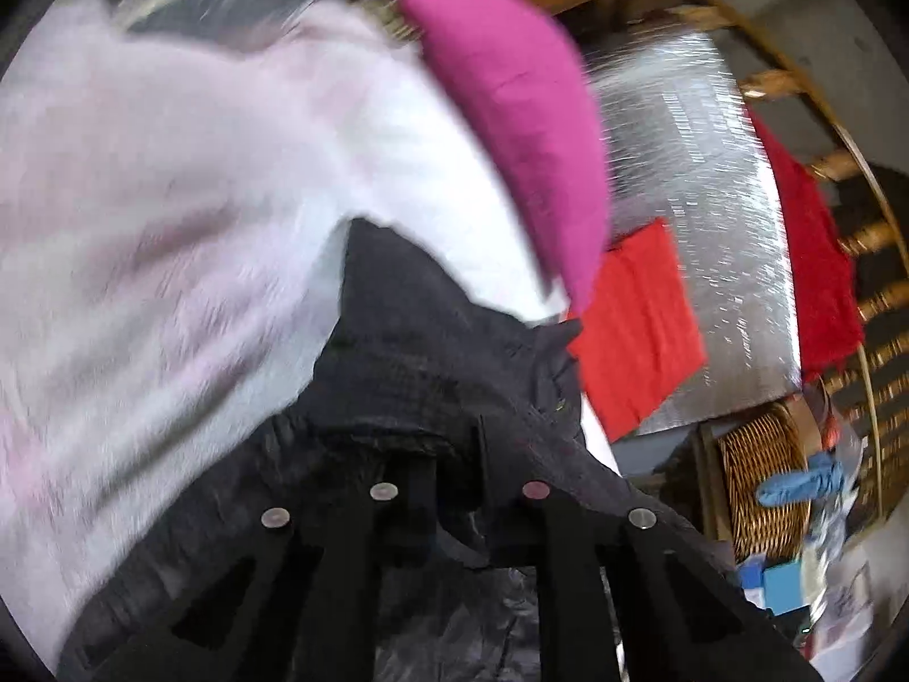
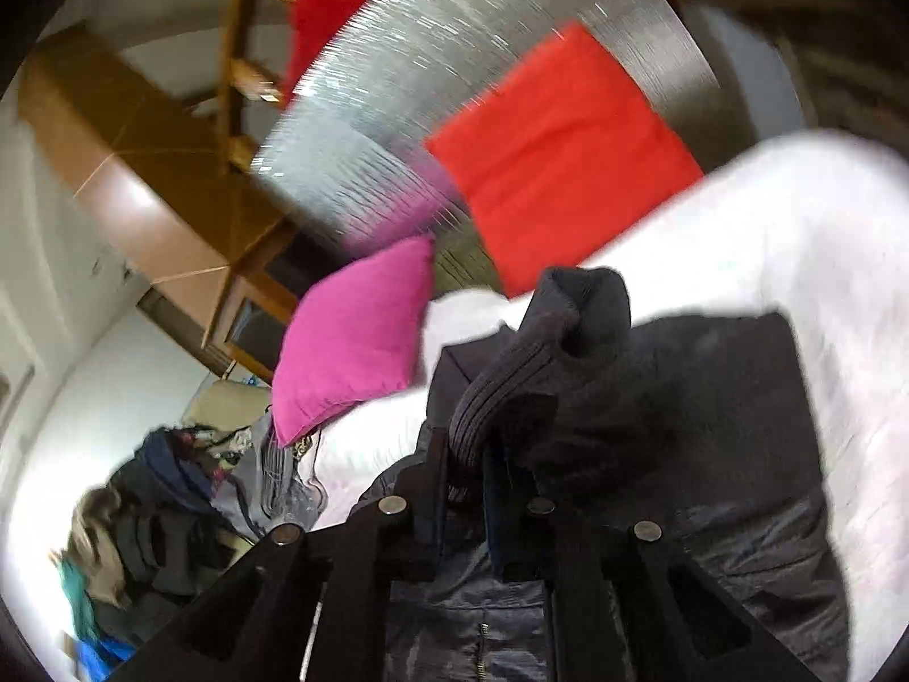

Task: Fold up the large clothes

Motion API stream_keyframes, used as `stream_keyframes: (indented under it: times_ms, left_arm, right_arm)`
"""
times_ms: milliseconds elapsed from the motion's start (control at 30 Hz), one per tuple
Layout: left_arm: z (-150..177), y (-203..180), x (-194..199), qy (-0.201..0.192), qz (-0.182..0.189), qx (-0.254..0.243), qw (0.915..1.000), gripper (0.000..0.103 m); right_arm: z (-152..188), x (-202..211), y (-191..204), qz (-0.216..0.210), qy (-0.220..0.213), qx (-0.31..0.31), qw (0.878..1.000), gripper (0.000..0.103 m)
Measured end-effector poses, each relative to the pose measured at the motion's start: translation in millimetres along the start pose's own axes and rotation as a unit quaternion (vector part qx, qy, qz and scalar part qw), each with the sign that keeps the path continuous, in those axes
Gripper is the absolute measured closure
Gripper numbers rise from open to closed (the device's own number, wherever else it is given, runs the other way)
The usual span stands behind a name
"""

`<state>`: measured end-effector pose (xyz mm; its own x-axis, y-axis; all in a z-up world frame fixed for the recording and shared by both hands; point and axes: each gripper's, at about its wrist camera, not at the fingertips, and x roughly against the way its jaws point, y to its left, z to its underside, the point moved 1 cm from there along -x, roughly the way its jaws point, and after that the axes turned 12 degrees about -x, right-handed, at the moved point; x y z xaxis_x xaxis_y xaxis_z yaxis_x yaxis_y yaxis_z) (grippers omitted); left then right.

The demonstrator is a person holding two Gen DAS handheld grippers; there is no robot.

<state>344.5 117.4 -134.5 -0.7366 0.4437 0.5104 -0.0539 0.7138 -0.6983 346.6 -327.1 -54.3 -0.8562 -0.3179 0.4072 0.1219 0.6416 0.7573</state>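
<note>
A dark quilted jacket (image 1: 432, 352) lies on a white bed sheet (image 1: 159, 238). My left gripper (image 1: 454, 483) is shut on a fold of the jacket's fabric, which bunches over the fingers. In the right wrist view my right gripper (image 2: 466, 483) is shut on the jacket's ribbed knit cuff or collar (image 2: 511, 386), with the jacket body (image 2: 710, 409) spread to the right and its zipper (image 2: 483, 642) below. Both views are motion-blurred.
A magenta pillow (image 1: 511, 113) (image 2: 352, 341) and a red pillow (image 1: 642, 329) (image 2: 562, 153) lie at the head of the bed against a silvery panel (image 2: 409, 85). A pile of other clothes (image 2: 170, 511) sits left. A wicker basket (image 1: 761, 489) stands right.
</note>
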Motion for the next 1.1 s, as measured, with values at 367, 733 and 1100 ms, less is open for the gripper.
stream_keyframes:
  times_ms: [367,733,1100]
  left_arm:
    - [15,15,-27,0.048,-0.077,-0.024,0.9956,0.095]
    - [21,18,-42,0.051,-0.091,-0.054,0.9930,0.092]
    - [29,-17,-9,0.034,-0.115,-0.074,0.9900,0.034]
  right_arm:
    - [49,-55,-98,0.085,0.077,-0.068,0.991,0.092]
    - [33,-43,-124,0.119,0.066,-0.062,0.989,0.093]
    - [21,-18,-110,0.040,0.052,-0.115,0.991,0.025]
